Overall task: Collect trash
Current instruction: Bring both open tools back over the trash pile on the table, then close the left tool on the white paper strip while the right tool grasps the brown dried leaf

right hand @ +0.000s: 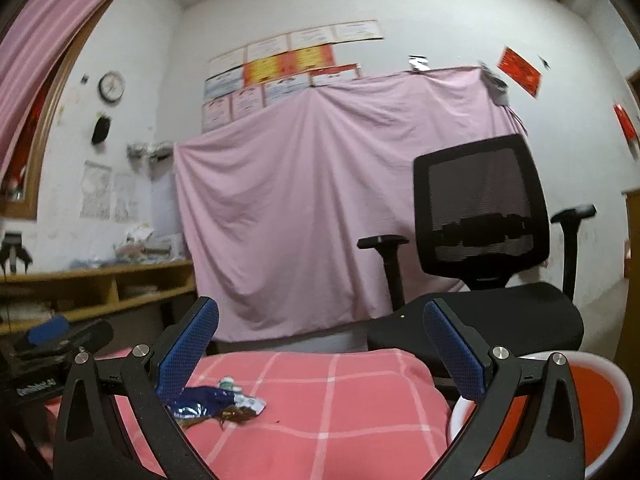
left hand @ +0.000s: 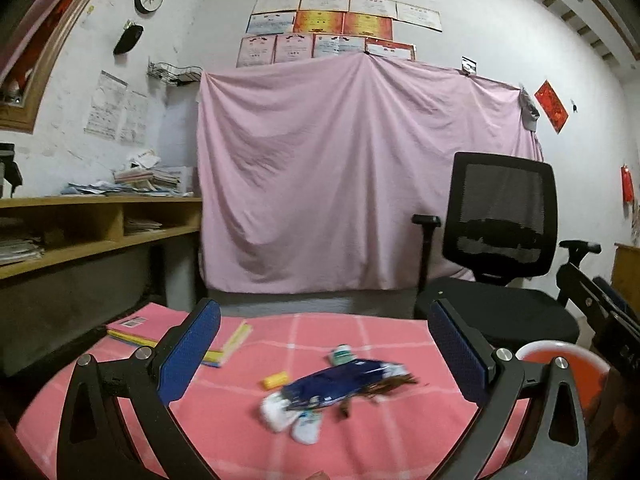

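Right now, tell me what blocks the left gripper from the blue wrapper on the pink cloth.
Nothing visible does. The left gripper is open and empty, and the blue wrapper lies in the open beyond its tips. White scraps touch the wrapper's near end, and a small yellow piece sits just to its left.

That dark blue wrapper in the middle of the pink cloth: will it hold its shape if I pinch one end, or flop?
The dark blue wrapper looks like thin crinkled foil, so it will probably flop and crumple. It seems light, so a push may slide it on the pink cloth. Brown scraps at its end may fall off.
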